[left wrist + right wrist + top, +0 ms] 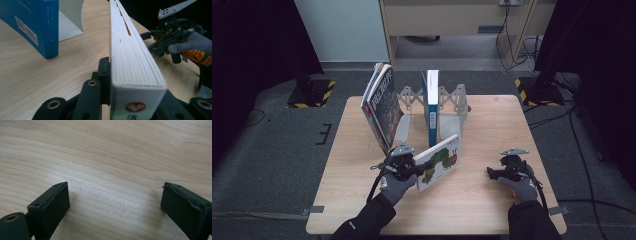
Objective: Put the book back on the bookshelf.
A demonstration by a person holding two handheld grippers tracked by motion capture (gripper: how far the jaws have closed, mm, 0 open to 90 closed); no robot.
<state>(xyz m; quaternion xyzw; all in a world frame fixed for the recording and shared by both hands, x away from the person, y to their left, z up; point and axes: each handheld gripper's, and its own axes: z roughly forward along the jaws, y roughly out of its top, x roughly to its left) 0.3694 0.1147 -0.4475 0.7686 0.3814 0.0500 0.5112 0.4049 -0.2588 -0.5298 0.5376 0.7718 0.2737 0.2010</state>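
White picture book (439,162): I hold it by its near-left corner in my left gripper (411,167), jaws clamped on its thickness, tilted up off the table (482,200).
Long axis: runs up toward the bookend rack (452,102).
Open slot: right of the blue book (431,107), just beyond my book.
Right gripper (492,173): jaws wide, nothing between, well right of my book.

This looks like a lab or recording studio: a small wooden tabletop (492,200) stands on grey carpet (272,165), flanked by black stands on hazard-striped bases (312,93), with loose cables (512,45) and dark curtains (252,40) behind.
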